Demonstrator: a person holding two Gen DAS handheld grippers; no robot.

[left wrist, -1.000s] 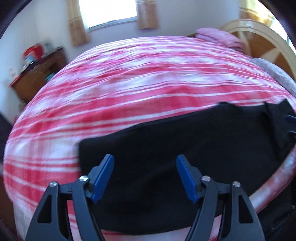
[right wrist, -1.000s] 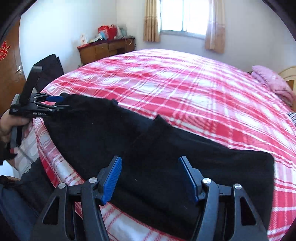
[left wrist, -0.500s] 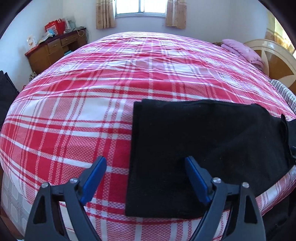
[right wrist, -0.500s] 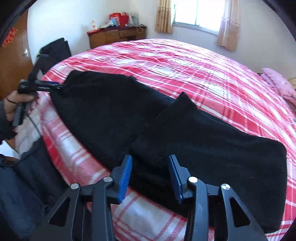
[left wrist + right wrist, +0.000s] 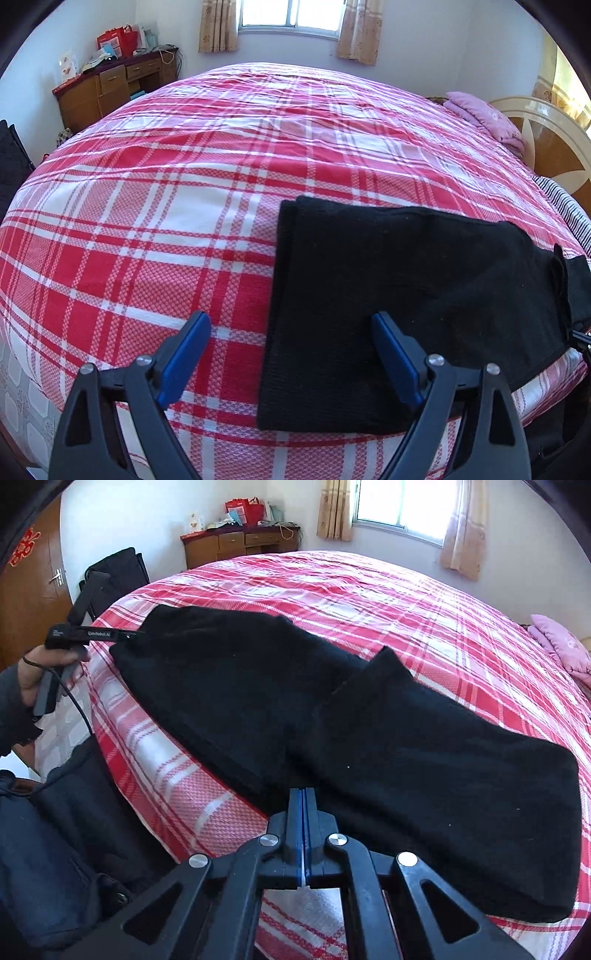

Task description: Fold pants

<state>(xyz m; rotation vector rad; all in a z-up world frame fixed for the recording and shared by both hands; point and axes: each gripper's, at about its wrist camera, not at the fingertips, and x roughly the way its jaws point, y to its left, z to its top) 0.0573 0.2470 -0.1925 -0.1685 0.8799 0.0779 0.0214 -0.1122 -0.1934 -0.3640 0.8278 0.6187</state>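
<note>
Black pants (image 5: 369, 738) lie along the near edge of a red and white plaid bed (image 5: 406, 609), folded lengthwise, one end doubled over on the right. My right gripper (image 5: 303, 797) is shut on the pants' near edge at the middle. My left gripper (image 5: 291, 354) is open and empty, straddling the left end of the pants (image 5: 406, 288), just above them. The left gripper also shows in the right wrist view (image 5: 129, 635), at the pants' far left corner.
A wooden dresser (image 5: 107, 92) with clutter stands by the far wall under a window (image 5: 288, 14). A pink pillow (image 5: 484, 118) and the headboard (image 5: 546, 147) are at the right. A black chair (image 5: 114, 572) stands beside the bed. The bed edge drops off just below the pants.
My right gripper has closed on the pants' near edge. My left gripper has shifted left to the pants' end and stayed open.
</note>
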